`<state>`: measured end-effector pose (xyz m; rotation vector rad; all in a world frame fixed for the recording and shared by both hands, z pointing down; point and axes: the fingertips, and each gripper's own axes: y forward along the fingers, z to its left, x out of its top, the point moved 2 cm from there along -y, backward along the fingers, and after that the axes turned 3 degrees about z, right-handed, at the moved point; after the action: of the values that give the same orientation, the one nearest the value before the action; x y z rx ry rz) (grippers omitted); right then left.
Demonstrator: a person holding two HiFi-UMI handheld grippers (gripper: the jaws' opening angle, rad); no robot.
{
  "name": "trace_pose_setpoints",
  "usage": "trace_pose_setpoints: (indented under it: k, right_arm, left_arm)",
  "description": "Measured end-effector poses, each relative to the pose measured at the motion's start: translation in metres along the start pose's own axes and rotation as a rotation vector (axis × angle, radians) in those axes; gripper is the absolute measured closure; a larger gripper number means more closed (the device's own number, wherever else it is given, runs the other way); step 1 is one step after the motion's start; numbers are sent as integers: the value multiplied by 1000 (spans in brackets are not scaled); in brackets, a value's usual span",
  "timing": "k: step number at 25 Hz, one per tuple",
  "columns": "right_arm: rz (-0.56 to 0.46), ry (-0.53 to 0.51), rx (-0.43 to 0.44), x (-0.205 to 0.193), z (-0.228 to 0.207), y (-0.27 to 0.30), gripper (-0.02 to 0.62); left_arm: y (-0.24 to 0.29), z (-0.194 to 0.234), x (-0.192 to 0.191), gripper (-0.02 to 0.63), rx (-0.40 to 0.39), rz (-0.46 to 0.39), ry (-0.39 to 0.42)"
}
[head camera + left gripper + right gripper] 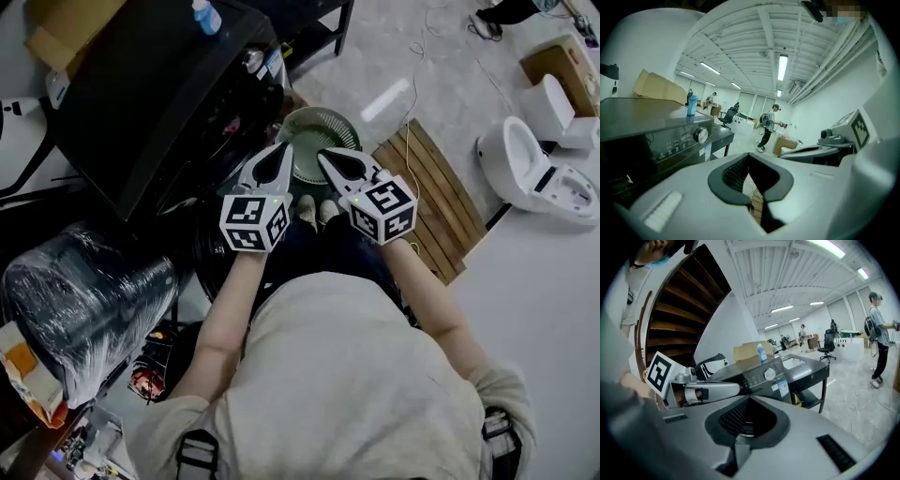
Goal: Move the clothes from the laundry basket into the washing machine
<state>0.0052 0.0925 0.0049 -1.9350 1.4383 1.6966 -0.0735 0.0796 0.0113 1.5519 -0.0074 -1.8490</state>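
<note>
Claws first: left claw and right claw sit side by side at centre of the head view, tips pointing up-frame toward the laundry basket. Both are clenched w/ nothing between them. In the left gripper view the pads meet at the tip and only floor shows thru the slot below; same in the right gripper view, pads together and empty.

The basket is just above the claw tips at centre frame, on the floor by the person's shoes. Its ribbed green inside looks bare, no clothes that I can make out, tho the lower rim is hidden by the claws.

The washing machine fills the upper left of the head view, w/ a blue bottle and a cardboard box on top. Its knob and control panel face both claw cams.

My read: claws are held level, close together and raised off the floor as a neutral carry pose, not a reach. Either it's start-up or the load's already moved. No door or drum opening is visible, so I can't judge which.
</note>
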Motion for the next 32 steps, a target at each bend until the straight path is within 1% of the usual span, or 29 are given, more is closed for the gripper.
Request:
trace_pose_setpoints:
  k: [5,6,9,12,17,24,29,32]
  right_arm:
    - [-85,-15,26,34,15,-7,586]
    - [-93,-25,22,38,17,-9,586]
    - [-98,-84,-11,47,19,-11,586]
    - [-92,-119,-40,48,22,-10,586]
    - [-92,-115,-28,50,25,-9,586]
    - [-91,-133,-72,54,19,-15,586]
    - [-74,-141,-70,49,22,-17,586]
    - [-67,-146,-67,47,23,-16,586]
  left_arm:
    - [-11,-9,9,595,-59,-2,-7]
    - [-14,-11,11,595,-60,-4,-2]
    - [-19,-10,17,595,-18,-15,33]
    - [-22,-9,23,595,-10,-20,60]
    - [-26,-13,30,597,-6,-24,119]
    - [-25,-15,27,597,14,-12,178]
    - [-26,-16,28,597,9,-13,206]
    - [-26,-18,27,597,-9,-6,200]
